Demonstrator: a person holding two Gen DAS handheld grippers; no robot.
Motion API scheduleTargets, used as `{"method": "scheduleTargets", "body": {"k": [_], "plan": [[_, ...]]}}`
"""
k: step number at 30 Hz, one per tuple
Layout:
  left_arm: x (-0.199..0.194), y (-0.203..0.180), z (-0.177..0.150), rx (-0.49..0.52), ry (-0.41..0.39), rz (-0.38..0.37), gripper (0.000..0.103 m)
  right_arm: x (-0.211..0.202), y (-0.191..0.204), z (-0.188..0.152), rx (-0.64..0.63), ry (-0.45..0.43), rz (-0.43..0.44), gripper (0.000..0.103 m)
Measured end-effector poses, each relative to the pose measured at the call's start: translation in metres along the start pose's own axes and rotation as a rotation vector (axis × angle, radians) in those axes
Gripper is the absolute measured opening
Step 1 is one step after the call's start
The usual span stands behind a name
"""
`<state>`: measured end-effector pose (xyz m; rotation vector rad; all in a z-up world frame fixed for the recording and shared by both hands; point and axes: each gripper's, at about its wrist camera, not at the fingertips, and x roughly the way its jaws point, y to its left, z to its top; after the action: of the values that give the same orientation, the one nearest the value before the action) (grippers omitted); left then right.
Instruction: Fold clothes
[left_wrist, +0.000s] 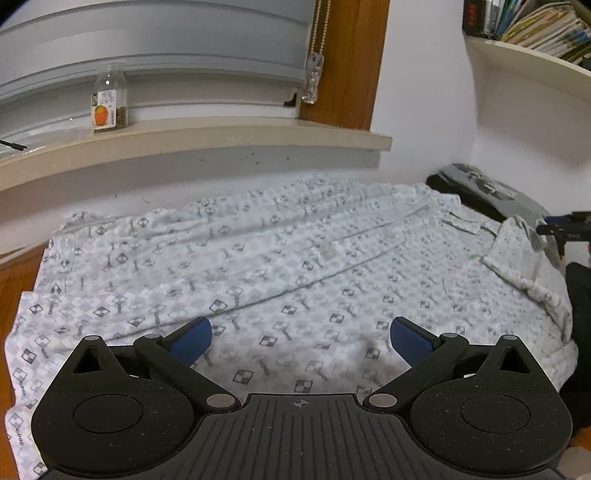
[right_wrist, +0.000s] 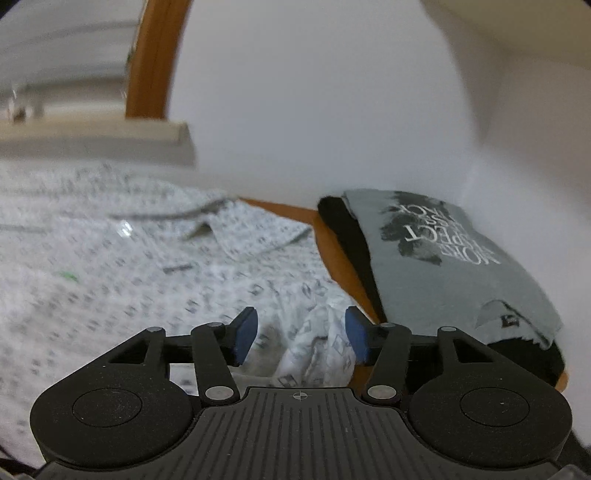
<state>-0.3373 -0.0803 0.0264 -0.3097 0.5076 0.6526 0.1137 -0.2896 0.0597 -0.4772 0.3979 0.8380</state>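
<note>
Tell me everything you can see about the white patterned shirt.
The white patterned shirt is thin, crinkled cloth printed with small dark checkered diamonds. It lies spread nearly flat over the wooden table below the window sill, its collar toward the folded grey T-shirt. One bunched fold rises between the right tool's parted pads.

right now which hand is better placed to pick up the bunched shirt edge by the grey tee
Right. The right gripper has its jaws half open around that raised fold of the patterned shirt; the left gripper hangs wide open over flat cloth.
</note>
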Motion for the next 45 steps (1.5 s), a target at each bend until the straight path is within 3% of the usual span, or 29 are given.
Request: {"method": "scheduleTargets", "body": {"k": [2, 6, 8, 14, 17, 20, 22, 25, 28, 30, 37, 40, 42, 44, 45], "plan": [[0.000, 0.001, 0.000, -0.003, -0.001, -0.006, 0.103, 0.010, -0.009, -0.002, 0.018, 0.040, -0.004, 0.062], [0.002, 0.006, 0.000, -0.033, 0.011, -0.014, 0.103, 0.027, -0.025, -0.011, 0.080, 0.091, 0.041, 0.056], [0.002, 0.010, 0.000, -0.055, 0.009, -0.017, 0.102, 0.022, -0.030, -0.015, 0.120, 0.075, 0.081, 0.014], [0.002, 0.010, 0.000, -0.057, 0.018, -0.011, 0.101, -0.031, -0.055, -0.008, 0.133, -0.035, 0.086, 0.011], [0.002, 0.008, 0.000, -0.050, 0.021, 0.003, 0.101, -0.069, -0.087, -0.003, 0.172, -0.119, -0.005, 0.009], [0.002, 0.007, 0.000, -0.051, 0.023, 0.010, 0.101, -0.104, -0.110, -0.003, 0.223, -0.187, -0.152, 0.009], [0.003, 0.007, 0.000, -0.052, 0.028, 0.010, 0.101, -0.111, -0.115, -0.004, 0.203, -0.165, -0.240, 0.009], [0.004, 0.007, 0.000, -0.051, 0.036, 0.008, 0.102, -0.092, -0.104, -0.013, 0.156, -0.065, -0.210, 0.011], [0.005, 0.008, 0.000, -0.049, 0.044, 0.006, 0.102, -0.070, -0.079, -0.022, 0.102, -0.024, -0.193, 0.023], [0.006, 0.007, 0.001, -0.047, 0.053, 0.007, 0.102, -0.060, -0.059, -0.023, 0.093, -0.030, -0.148, 0.031], [0.007, 0.003, 0.001, -0.019, 0.059, 0.021, 0.103, -0.052, 0.035, -0.015, -0.029, -0.060, 0.169, 0.039], [0.003, -0.007, 0.001, 0.043, 0.044, 0.046, 0.101, -0.053, 0.078, -0.011, -0.094, -0.047, 0.307, 0.039], [-0.003, -0.012, 0.000, 0.072, 0.036, 0.056, 0.091, -0.055, 0.105, -0.008, -0.136, -0.038, 0.389, 0.039], [-0.010, -0.016, 0.000, 0.075, 0.045, 0.064, 0.072, -0.062, 0.128, -0.009, -0.178, -0.028, 0.456, 0.036], [-0.014, -0.016, 0.000, 0.071, 0.050, 0.068, 0.068, -0.066, 0.136, -0.009, -0.198, -0.022, 0.482, 0.030]]}}
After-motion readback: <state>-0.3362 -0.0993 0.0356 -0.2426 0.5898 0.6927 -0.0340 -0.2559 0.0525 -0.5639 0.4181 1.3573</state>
